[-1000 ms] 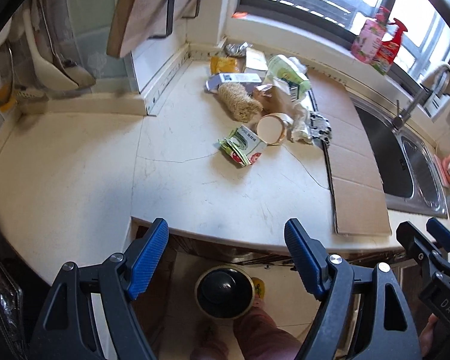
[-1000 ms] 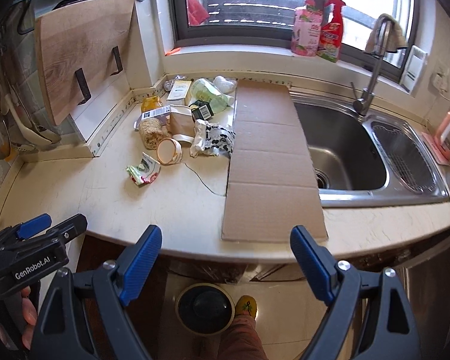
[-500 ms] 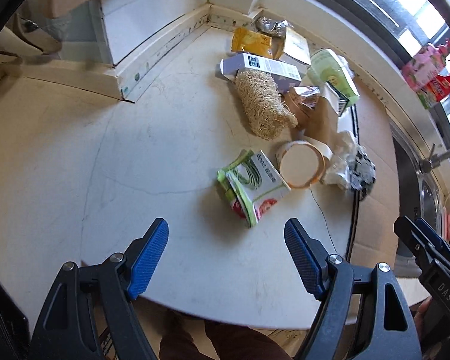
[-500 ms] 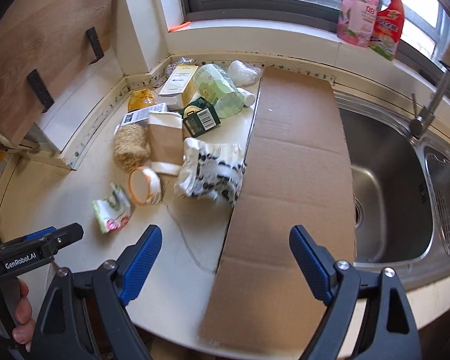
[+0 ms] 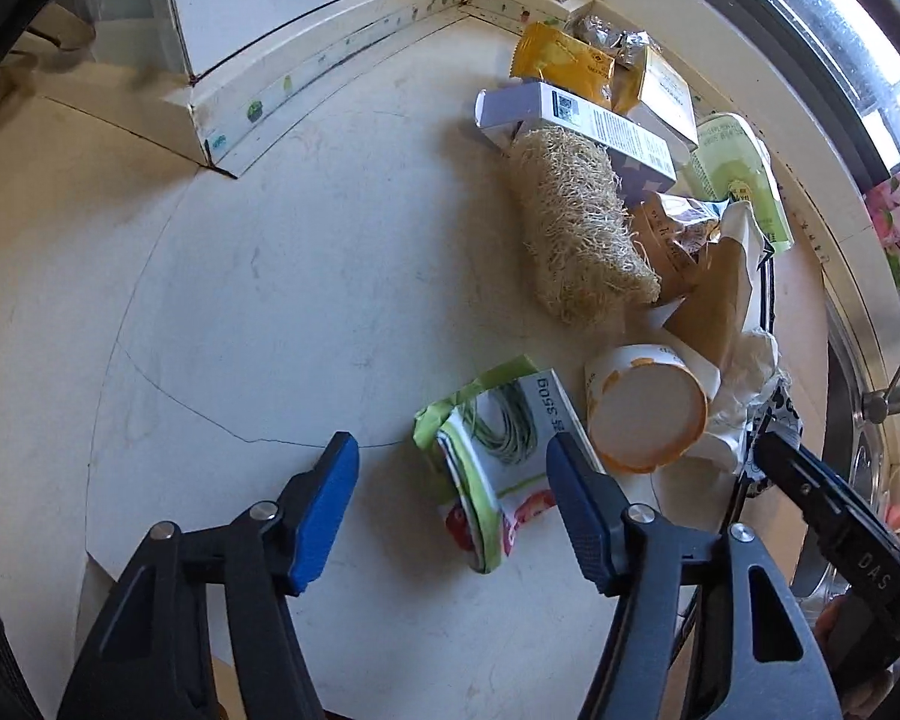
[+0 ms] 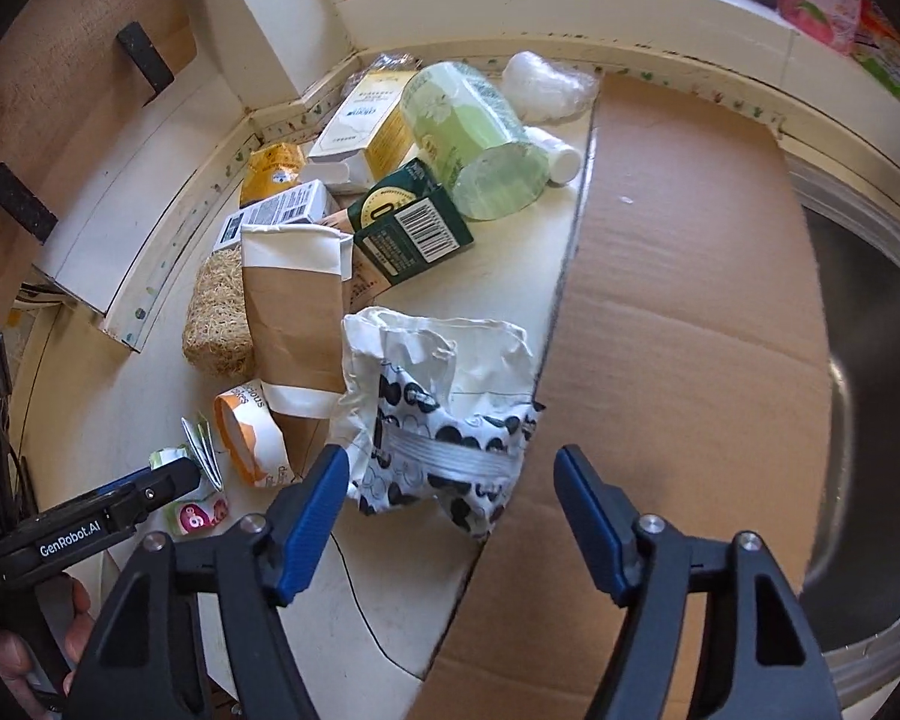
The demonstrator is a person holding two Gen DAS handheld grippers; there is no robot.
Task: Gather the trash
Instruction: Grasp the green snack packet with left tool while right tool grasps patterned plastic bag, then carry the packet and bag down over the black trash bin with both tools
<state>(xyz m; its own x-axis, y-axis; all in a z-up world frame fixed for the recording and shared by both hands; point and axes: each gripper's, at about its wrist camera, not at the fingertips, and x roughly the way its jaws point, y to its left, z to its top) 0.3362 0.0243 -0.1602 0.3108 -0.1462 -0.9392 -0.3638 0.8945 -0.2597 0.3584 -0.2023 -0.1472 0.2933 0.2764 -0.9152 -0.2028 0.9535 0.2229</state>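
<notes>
Both tools have advanced over the worktop edge and now hang spread just above the litter.

Left tool is open around the near end of the crumpled green-and-white printed food pouch, which lies flat on the cream stone worktop just beside the tipped orange-rimmed paper cup. Right tool, also open and empty, straddles the crumpled white plastic bag with black spots, lying half on the flat brown cardboard sheet. Further back lie a loofah, brown paper bag and cartons. Risks: thin flat pouch may slide out as the tool closes, or the right finger may nudge the cup rolling; limp bag may snag the cardboard.
</notes>
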